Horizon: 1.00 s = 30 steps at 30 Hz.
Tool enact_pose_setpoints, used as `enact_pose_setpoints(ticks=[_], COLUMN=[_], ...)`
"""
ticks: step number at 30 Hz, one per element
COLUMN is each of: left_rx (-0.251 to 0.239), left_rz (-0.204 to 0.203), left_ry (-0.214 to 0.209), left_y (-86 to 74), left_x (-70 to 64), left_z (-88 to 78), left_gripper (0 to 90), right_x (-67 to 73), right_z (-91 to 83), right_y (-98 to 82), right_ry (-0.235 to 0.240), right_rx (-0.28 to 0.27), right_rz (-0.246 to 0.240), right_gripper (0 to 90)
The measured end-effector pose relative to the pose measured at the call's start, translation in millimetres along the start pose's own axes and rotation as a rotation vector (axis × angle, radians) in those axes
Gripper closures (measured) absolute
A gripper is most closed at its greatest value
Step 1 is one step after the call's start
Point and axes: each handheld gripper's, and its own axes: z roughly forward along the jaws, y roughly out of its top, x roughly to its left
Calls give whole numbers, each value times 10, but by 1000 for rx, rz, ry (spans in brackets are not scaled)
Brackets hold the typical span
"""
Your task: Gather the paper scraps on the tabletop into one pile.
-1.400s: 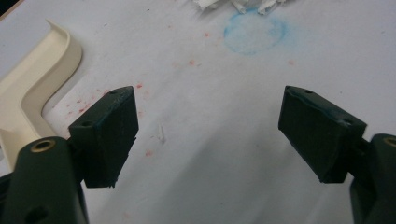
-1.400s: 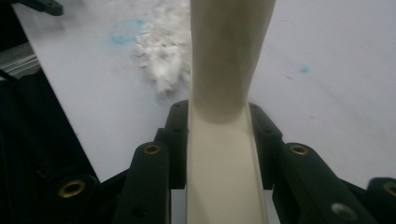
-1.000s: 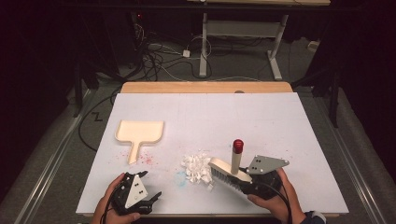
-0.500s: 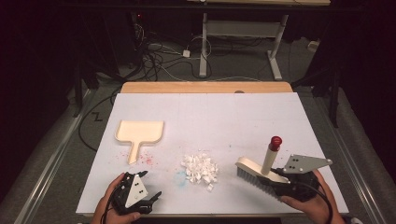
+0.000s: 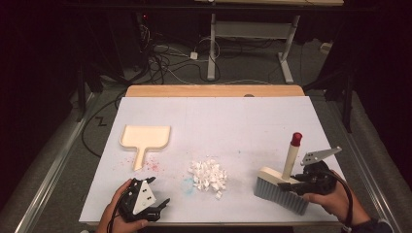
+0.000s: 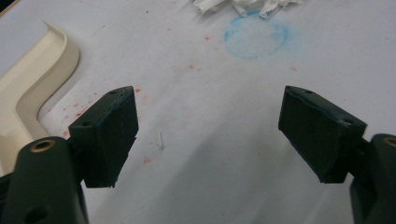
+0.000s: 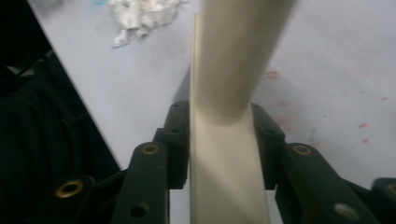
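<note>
Cream plastic sits between the right gripper (image 5: 291,185)'s jaws: the back of the brush (image 5: 282,187), clamped at the foot of its upright, red-tipped handle. In the right gripper view the black pads (image 7: 180,140) flank the brush body on both sides and look to be touching it, though the jaws have just been opening a little, so the hold looks loose. Bristles rest on the white table (image 5: 233,121) just beneath the fingers. Off to the jaws' far side lies the pile of white scraps (image 5: 208,175), well apart from the brush. The left gripper (image 5: 158,206) rests near the table's front edge with its jaws spread wide and nothing between them. Ahead of those fingers is a faint blue ring (image 6: 256,35), then the scraps; beside them, further off, lies the cream dustpan (image 5: 145,137), handle pointing toward the person.
</note>
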Motion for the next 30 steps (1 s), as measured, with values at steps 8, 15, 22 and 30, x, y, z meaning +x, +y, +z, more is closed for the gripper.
enact_pose_setpoints(ticks=[8, 15, 22, 30], left_rx=[-8, -2, 1, 2], left_rz=[-39, -29, -30, -21], left_ry=[12, 9, 6, -5], left_y=[-25, -10, -11, -6], left_x=[46, 27, 39, 25], left_z=[-9, -8, 15, 17], left_gripper=[188, 188, 188, 188], right_x=[-140, -167, -237, -259], right_z=[201, 219, 234, 257], right_y=[193, 326, 410, 481], right_ry=[-67, -153, -209, -234], right_rx=[47, 74, 121, 138], right_rz=[-19, -61, -103, -149], right_gripper=[597, 576, 525, 481])
